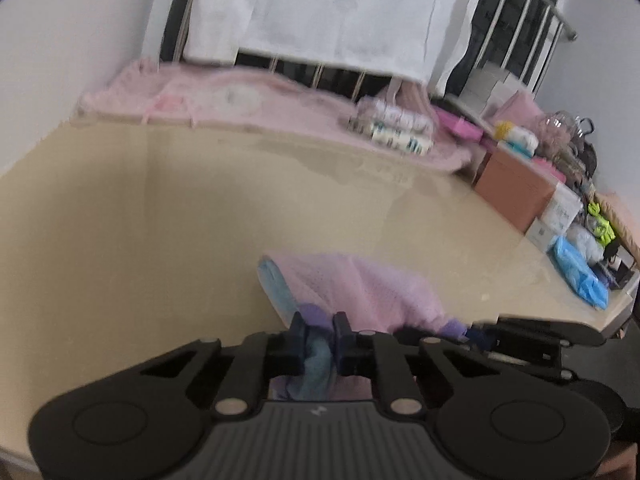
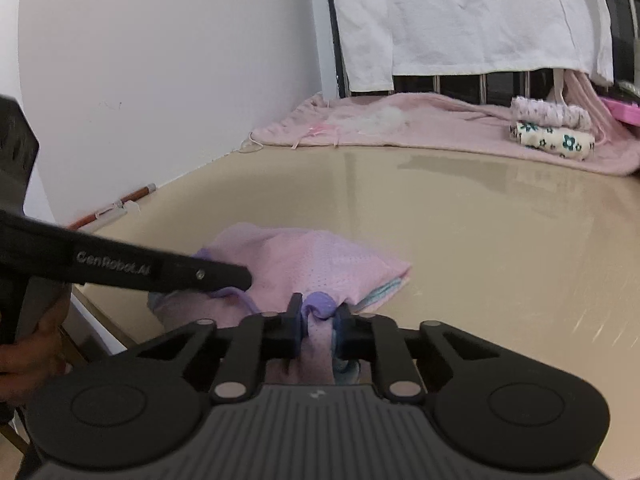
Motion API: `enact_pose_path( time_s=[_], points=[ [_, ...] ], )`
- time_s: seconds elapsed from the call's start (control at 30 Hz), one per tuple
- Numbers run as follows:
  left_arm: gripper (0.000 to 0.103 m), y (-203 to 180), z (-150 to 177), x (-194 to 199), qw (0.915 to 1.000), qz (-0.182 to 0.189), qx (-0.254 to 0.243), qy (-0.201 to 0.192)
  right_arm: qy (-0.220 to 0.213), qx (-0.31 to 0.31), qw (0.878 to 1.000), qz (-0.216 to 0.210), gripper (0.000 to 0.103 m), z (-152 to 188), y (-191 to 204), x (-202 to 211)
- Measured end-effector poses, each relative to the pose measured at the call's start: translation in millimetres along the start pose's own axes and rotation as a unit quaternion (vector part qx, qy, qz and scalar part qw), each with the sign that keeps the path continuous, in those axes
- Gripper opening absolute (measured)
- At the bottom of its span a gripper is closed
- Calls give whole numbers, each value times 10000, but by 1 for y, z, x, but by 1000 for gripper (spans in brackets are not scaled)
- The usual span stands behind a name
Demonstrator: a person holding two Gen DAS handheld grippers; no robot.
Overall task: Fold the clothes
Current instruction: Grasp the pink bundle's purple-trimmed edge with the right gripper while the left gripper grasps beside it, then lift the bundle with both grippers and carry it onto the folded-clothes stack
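Garment [image 2: 312,258], pink mesh with purple trim, lies bunched.

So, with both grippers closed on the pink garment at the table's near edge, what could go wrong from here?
1. The left gripper and right gripper each pinch only a bunched bit of the pink garment, so thin fabric may slip out.
2. The grips look close together; lifting may let the rest sag and undo the fold.
3. The garment lies near the table edge and might slide off.
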State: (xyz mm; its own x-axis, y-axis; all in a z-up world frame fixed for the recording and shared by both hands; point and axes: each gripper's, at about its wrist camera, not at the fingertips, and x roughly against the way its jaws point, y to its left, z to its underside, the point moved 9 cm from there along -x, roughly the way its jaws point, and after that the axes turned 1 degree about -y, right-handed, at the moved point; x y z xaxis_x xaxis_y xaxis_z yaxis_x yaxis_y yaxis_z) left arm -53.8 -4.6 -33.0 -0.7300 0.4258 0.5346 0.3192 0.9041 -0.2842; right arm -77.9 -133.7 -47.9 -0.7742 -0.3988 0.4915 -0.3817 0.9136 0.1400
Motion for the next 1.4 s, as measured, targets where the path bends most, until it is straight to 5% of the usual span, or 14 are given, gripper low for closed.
enact_pose_path(
  time_s=[0.23,0.53,0.83,1.0,1.23,1.3,1.37,1.4],
  points=[
    [10,-54,-71,-13,9962,522,-483,-506,-571,-366,9976,110,10,-62,-48,20],
    [10,-133,-250,-109,9871,1282,-407,-864,-1334,281,9867,887,10,-228,-171,32],
    [10,-158,-369,-268,9873,1364,-161,-794,-545,909,9857,1310,10,-345,-314,-66],
    [10,-156,-380,-357,9915,1204,0,-499,-168,884,9851,1464,9,-353,-375,-132],
    [12,-135,-352,-423,9956,790,-275,-430,260,686,9886,1318,10,-327,-421,-196],
    [27,-120,-335,-440,9974,555,-251,-385,385,663,9865,1446,25,-310,-429,-207],
    [43,-106,-326,-440,9964,671,-143,-503,212,877,9792,1819,48,-303,-430,-198],
    [45,-101,-326,-435,9952,793,-49,-575,126,983,9747,2004,50,-299,-430,-194]
  ],
)
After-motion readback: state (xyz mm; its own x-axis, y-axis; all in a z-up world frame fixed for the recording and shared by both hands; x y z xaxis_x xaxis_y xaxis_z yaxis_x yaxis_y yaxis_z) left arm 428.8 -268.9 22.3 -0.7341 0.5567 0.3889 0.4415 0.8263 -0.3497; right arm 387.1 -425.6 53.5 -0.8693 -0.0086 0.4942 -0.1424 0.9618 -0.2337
